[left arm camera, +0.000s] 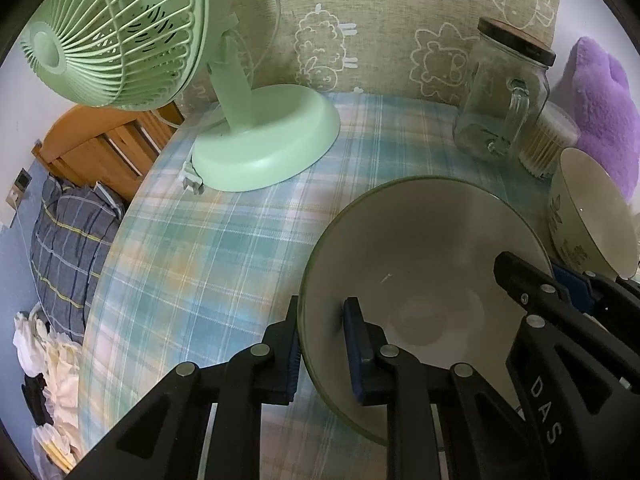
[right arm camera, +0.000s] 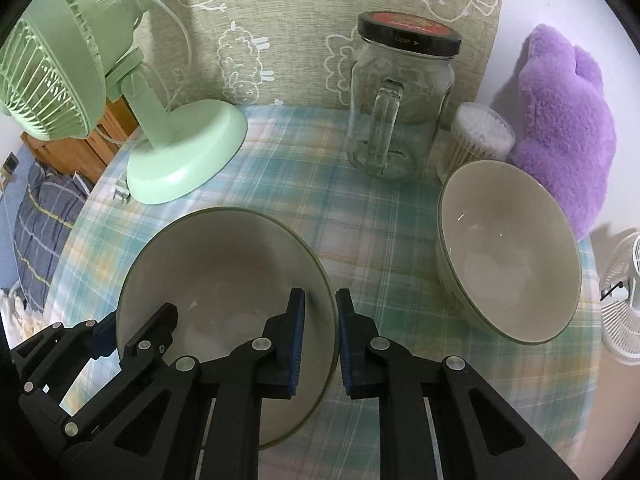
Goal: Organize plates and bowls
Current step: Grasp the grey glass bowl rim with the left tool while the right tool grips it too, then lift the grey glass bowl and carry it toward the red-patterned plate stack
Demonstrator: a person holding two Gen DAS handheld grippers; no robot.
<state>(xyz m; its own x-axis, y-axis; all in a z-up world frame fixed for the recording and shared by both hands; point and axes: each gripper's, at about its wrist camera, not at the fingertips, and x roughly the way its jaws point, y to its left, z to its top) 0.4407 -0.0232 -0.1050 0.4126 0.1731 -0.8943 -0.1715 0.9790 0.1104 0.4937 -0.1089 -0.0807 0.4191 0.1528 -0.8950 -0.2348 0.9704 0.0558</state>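
My left hand-held gripper (left arm camera: 320,354) and right hand-held gripper (right arm camera: 320,340) each straddle a rim of the wide bowl (right arm camera: 224,280), one pad inside, one outside, on opposite sides; whether they pinch it yet I cannot tell. Just beyond, the smaller leaf-patterned bowl (right arm camera: 508,248) stands apart on the plaid-covered desk (right arm camera: 360,220). Nothing is stacked, so I judge nesting remains. Farther back stand the glass jar (right arm camera: 400,108) and green fan (right arm camera: 60,72).
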